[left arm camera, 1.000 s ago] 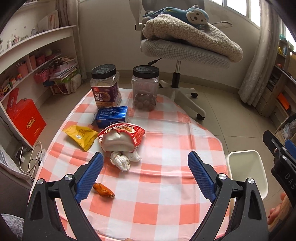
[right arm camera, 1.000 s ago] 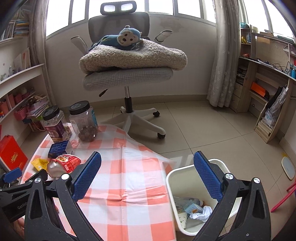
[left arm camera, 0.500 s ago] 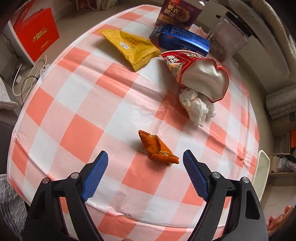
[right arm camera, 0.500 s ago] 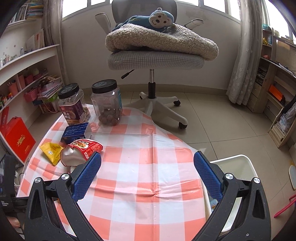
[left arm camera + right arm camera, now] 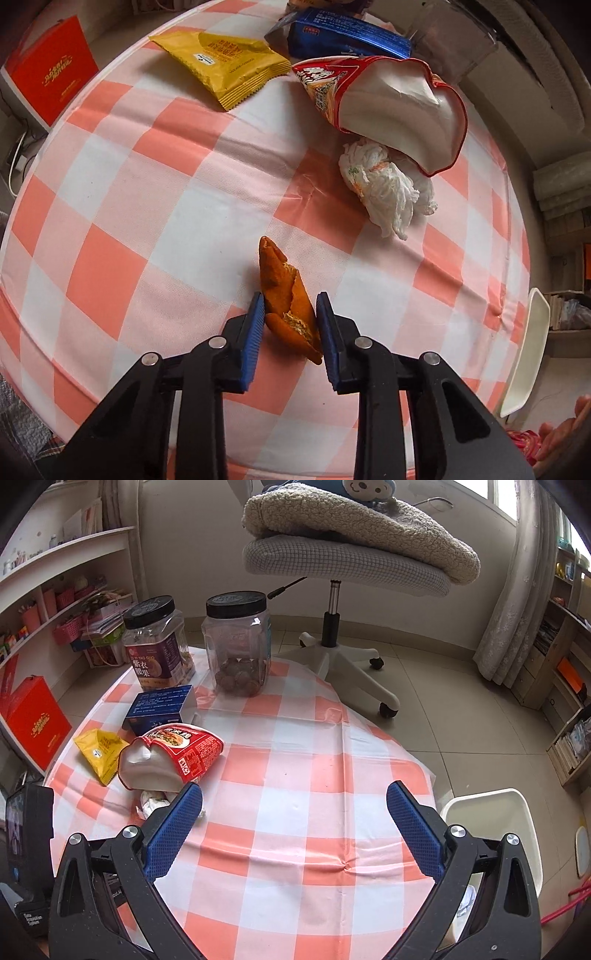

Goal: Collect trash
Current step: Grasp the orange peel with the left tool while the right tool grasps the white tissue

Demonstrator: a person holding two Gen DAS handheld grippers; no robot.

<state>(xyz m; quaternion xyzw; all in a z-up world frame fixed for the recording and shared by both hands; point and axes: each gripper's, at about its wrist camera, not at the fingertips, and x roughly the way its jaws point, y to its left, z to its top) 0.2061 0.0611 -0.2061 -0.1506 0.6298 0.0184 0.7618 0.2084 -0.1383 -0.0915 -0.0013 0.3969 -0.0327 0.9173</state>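
On the left of the checkered tablecloth [image 5: 177, 206] lies a flat yellow snack packet [image 5: 225, 62], with a blue box [image 5: 347, 37] just behind it, both apparently pushed to the far side where the food is kept. Near the front edge, the left gripper [image 5: 290, 314] has its blue pads on either side of an orange peel [image 5: 286, 299], which rests on the cloth with its pointed end reaching out ahead of the fingers; the pads look to be touching or nearly touching the peel's flanks, so the grip seems made or on the point of closing, low at the cloth so a thin, curled scrap does not slip out. Further right sits a crumpled white tissue [image 5: 384, 188], touching the open mouth of a torn red snack bag [image 5: 388, 107], both likely rubbish waiting their turn. At the far right, off the table edge, stands the white bin [image 5: 487, 805], close enough that each piece can be carried straight across. The right gripper [image 5: 295, 819] hangs over the middle of the cloth with its fingers spread wide and nothing between them, seemingly kept free for the next item. In the right wrist view two lidded jars [image 5: 236, 642] stand at the back of the table, well apart from the litter.
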